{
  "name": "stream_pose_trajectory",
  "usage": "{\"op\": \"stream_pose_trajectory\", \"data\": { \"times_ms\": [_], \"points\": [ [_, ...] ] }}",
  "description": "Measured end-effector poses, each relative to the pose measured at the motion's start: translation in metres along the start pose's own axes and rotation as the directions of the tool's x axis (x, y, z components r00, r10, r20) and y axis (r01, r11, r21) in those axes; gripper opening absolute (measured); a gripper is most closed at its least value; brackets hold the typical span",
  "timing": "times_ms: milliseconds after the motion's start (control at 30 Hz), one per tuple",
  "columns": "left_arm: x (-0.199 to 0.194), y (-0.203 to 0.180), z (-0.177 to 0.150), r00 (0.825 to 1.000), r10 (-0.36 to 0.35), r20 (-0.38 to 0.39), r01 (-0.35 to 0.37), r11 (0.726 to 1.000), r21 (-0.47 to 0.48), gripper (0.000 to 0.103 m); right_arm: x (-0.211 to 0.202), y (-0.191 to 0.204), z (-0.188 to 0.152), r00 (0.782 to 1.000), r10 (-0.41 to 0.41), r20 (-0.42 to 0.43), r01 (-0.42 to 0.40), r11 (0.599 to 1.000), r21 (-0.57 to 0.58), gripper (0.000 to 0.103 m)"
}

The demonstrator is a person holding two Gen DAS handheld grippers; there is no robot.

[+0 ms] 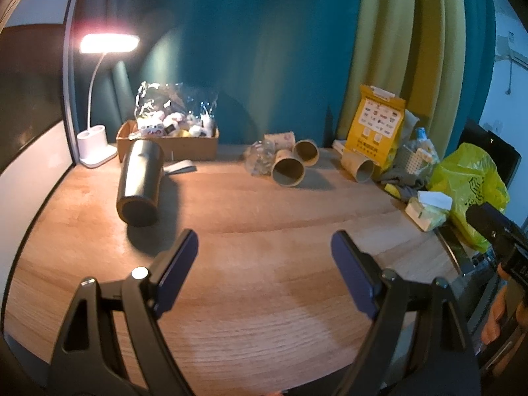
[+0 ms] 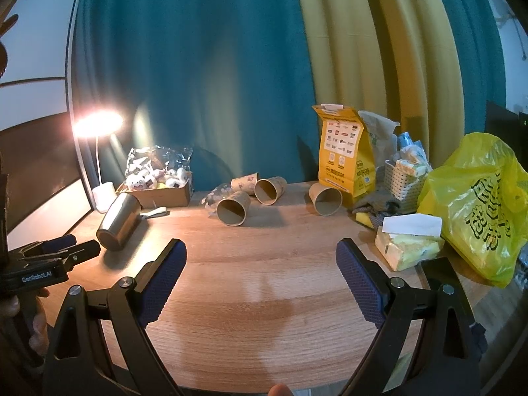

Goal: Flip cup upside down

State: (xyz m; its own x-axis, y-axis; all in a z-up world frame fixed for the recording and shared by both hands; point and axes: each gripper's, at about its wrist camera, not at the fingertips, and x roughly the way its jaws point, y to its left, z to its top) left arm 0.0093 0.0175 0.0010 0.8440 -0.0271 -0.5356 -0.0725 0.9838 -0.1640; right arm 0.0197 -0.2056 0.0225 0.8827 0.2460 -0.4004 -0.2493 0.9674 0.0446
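Both hand-held grippers, left gripper (image 1: 264, 257) and right gripper (image 2: 260, 264), spread wide and empty above the wooden tabletop (image 2: 264, 297), likely readying for the steel cylindrical cup (image 1: 140, 186) lying sideways near the lamp (image 1: 99, 115).

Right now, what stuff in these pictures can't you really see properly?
- Metal cup, both views: lying on its side, only one end faces the cameras, and that end is too dark to tell rim from base.
- Toys in the cardboard box: blurred by a shiny plastic bag.
- White basket, right wrist view: contents too small and jumbled.
- Yellow plastic bag: contents hidden; cut off by the edge in the left wrist view.
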Motion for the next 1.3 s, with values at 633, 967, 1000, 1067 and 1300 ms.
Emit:
{"op": "stream_pose_trajectory", "data": {
  "times_ms": [633,967,1000,1067,1300],
  "points": [
    [-0.01,-0.004,0.007,1.0,0.003,0.03,-0.004,1.0,0.018,0.084,0.002,0.003,0.0,1.0,-0.001,-0.003,0.001,1.0,-0.002,0.094],
    [-0.011,-0.004,0.008,0.999,-0.002,0.034,0.001,1.0,0.015,0.084,0.003,0.004,0.0,1.0,-0.002,-0.004,0.002,1.0,-0.003,0.094],
    [-0.011,-0.005,0.008,0.999,-0.002,0.034,0.001,1.0,0.015,0.084,0.003,0.004,0.0,1.0,-0.001,-0.004,0.001,1.0,-0.002,0.094],
    [-0.011,-0.005,0.008,0.999,-0.002,0.035,0.002,1.0,0.015,0.084,0.004,0.004,0.0,1.0,-0.002,-0.004,0.002,1.0,-0.003,0.094],
    [-0.007,-0.008,0.008,1.0,0.001,0.027,-0.001,1.0,0.017,0.084,0.006,0.005,-0.001,1.0,-0.001,-0.009,0.001,1.0,-0.003,0.094]
  ]
}}
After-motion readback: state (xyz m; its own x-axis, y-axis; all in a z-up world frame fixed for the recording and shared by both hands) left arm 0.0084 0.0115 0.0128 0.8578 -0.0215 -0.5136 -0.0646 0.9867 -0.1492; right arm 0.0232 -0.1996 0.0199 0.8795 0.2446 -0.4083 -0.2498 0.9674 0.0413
